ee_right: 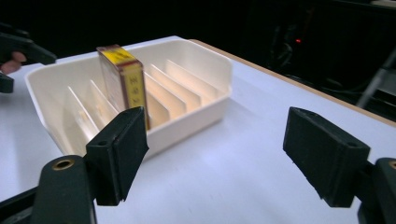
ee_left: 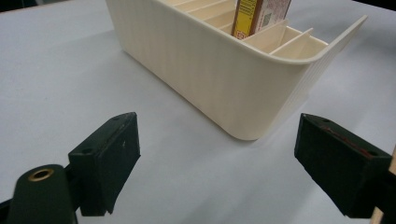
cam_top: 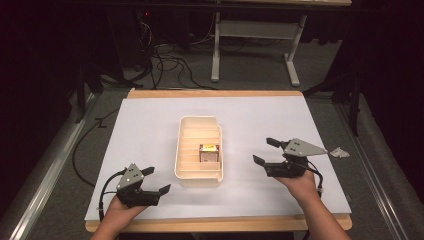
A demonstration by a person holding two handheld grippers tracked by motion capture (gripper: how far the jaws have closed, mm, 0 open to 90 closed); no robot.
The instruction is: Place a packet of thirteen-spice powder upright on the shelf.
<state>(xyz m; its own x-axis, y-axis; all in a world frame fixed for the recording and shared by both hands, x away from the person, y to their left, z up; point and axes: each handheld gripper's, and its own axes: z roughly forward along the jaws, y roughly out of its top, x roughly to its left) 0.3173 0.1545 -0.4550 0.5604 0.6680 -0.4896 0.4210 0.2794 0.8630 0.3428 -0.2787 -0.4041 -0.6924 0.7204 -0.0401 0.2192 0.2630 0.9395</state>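
Observation:
A cream slotted tray (cam_top: 182, 150) stands in the middle of the white table sheet. A small box (cam_top: 209, 152) with a yellow edge stands upright in one of its slots, seen closer in the left gripper view (ee_left: 254, 16) and the right gripper view (ee_right: 122, 79). My left gripper (cam_top: 156, 181) rests near the front left, open, its jaws pointing at the tray's near corner (ee_left: 252, 107). My right gripper (cam_top: 266, 151) sits to the right of the tray, open with nothing between its jaws (ee_right: 233, 154).
A small crumpled scrap (cam_top: 340, 152) lies off the sheet's right edge. A white table frame (cam_top: 255, 30) and cables stand on the floor behind. The tray's dividers (ee_right: 177, 88) run across its width.

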